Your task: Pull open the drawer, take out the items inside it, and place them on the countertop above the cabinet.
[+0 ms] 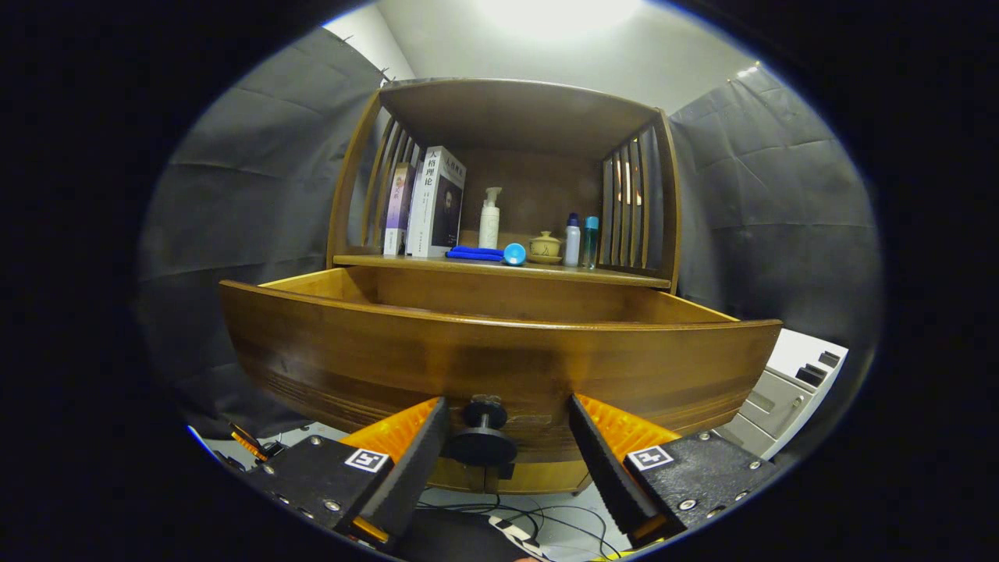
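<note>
Gripper view. The gripper [507, 425] sits low against the front of the wooden drawer [499, 355], its two fingers spread apart, released, gripping nothing. One finger [417, 453] lies at about 9 o'clock of the round black drawer knob [481, 437], close beside it, possibly brushing its rim; the other finger [601, 460] stands at 3 o'clock, clearly apart from the knob. The knob sits between them, nearer the first.

The drawer is a wide brown wooden one, pulled out of the cabinet; its front panel fills the space just beyond the fingertips. Its inner walls show above the front edge at 12 o'clock. The drawer's floor and contents are hidden behind the front panel; cannot tell what lies inside.

Farther at 12 o'clock, the wooden countertop [499, 265] above the drawer carries, from 11 toward 1 o'clock: upright books [433, 203] against slatted side bars, a white pump bottle [489, 218], a folded blue cloth [476, 253] with a small round blue object [514, 254] just beside it, a small tan lidded ceramic cup on a saucer [544, 247], and two small bottles [581, 240], one white with a dark cap, one with a teal cap.

At 4 o'clock, well apart, a grey-white unit with drawers [788, 390]. At 6 o'clock, beneath the drawer, loose cables [499, 515] on the floor.
</note>
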The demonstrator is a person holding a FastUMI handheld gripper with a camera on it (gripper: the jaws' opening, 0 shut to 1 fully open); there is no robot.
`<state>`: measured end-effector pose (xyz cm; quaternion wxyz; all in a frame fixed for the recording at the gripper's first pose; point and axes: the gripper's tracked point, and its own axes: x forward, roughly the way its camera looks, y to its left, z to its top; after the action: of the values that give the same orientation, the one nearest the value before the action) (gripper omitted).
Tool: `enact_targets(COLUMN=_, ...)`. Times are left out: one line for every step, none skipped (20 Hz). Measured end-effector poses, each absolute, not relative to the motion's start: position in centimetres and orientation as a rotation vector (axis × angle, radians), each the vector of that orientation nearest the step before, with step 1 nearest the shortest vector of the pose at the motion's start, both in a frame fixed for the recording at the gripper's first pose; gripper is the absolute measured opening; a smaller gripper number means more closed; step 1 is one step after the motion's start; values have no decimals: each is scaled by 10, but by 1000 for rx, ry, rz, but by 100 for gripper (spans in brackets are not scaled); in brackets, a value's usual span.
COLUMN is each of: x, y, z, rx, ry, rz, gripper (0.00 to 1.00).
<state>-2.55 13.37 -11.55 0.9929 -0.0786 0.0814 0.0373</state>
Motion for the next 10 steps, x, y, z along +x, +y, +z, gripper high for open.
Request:
enact_targets(x=-22, y=134, z=-117, rx=-156, ry=163, rz=79, gripper=96)
enact_targets(x=-21, y=135, z=-117, rx=-152, ry=167, rz=84, gripper=95)
enact_targets(x=-20, y=136, z=-118, rx=-144, ry=171, rz=90, gripper=95)
enact_targets(x=-17, y=137, z=-119, rx=-133, ry=177, rz=97, gripper=95)
enact_targets(x=-15, y=138, z=-120, rx=-126, ry=184, rz=103, gripper=95)
enact_targets(x=-13, y=138, z=-121, rx=-121, ry=189, rz=105, gripper=95)
enact_targets(x=-12, y=139, z=-120, rx=-122, ry=183, rz=106, gripper=95)
enact_targets(x=-11, y=139, z=-120, rx=-126, ry=182, rz=105, gripper=95)
enact_targets(x=-11, y=139, z=-121, rx=-127, ry=181, rz=105, gripper=95)
enact_targets(x=-10, y=140, z=-121, rx=-125, ry=180, rz=104, gripper=95)
